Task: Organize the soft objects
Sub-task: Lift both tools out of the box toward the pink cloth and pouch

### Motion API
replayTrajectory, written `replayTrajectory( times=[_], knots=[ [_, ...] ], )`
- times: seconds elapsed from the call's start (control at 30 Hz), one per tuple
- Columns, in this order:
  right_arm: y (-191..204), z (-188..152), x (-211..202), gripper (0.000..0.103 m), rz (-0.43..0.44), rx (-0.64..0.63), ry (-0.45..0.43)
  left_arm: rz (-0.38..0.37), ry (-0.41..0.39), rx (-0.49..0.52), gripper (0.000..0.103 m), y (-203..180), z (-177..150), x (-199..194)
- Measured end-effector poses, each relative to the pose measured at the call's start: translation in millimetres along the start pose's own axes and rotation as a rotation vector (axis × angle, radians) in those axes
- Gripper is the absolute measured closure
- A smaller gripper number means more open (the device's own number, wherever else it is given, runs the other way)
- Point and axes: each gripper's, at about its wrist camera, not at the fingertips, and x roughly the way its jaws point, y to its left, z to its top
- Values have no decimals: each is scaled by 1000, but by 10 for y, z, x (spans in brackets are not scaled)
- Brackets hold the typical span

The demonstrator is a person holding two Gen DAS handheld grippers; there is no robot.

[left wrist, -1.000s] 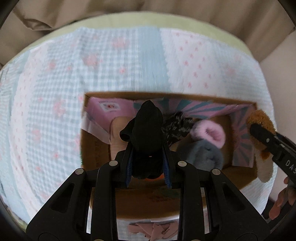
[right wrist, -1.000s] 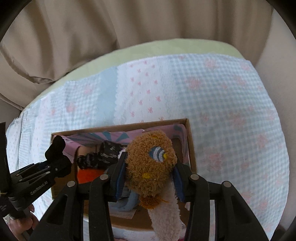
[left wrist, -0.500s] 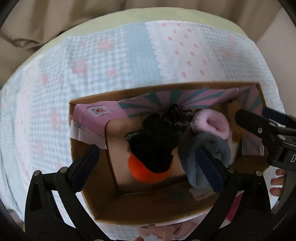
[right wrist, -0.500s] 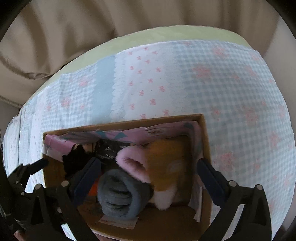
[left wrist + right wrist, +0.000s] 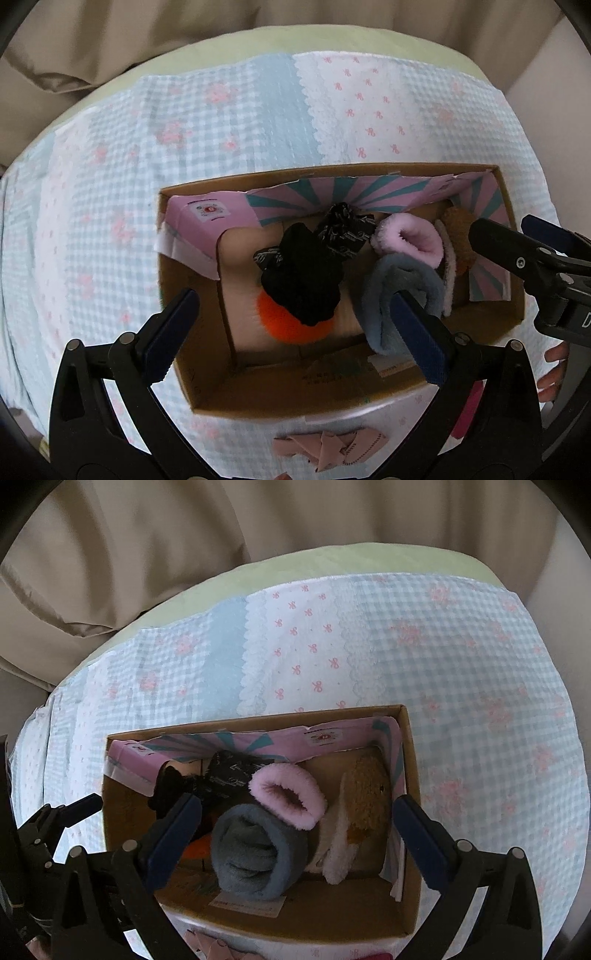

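Only my left view shows the orange pompom under the black sock; my right view shows the brown plush at the cardboard box's right wall. Both my left gripper and right gripper have just been opening their jaws, now wide and empty above the box.

A table with a pale green top is seen from above in both wrist views, its far edge curved by the lens. Most of it is covered by a patchwork cloth of light blue gingham, plain blue strips and white panels printed with small pink bows, the panels being edged with scalloped trim. The green surface is left bare only along the far rim. Behind the table, beige curtains are hung in heavy folds across the whole background. At the right edge a plain, pale wall is visible. The scene is lit softly and evenly, without hard shadows.
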Motion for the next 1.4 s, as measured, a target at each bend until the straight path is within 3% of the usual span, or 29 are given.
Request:
replayTrajectory(
  times=[0.3,0.6,0.97,1.23,1.4],
  knots=[
    [117,-99,-553,0,14,-38,-72,-2,-86,-30,0,35,-138,-638],
    [229,-410,-1463,0,-4,-84,-196,11,-212,-84,0,134,-518,-1567],
    [309,-1211,-2560,0,-72,-88,-330,34,-387,-124,0,94,-1473,-2626],
    [344,-1896,-3067,0,-86,-68,-442,13,-483,-166,0,161,-2210,-3051],
    [325,-2218,-3200,0,-93,-29,-465,-15,-515,-182,0,206,-2533,-3148]
  ],
)
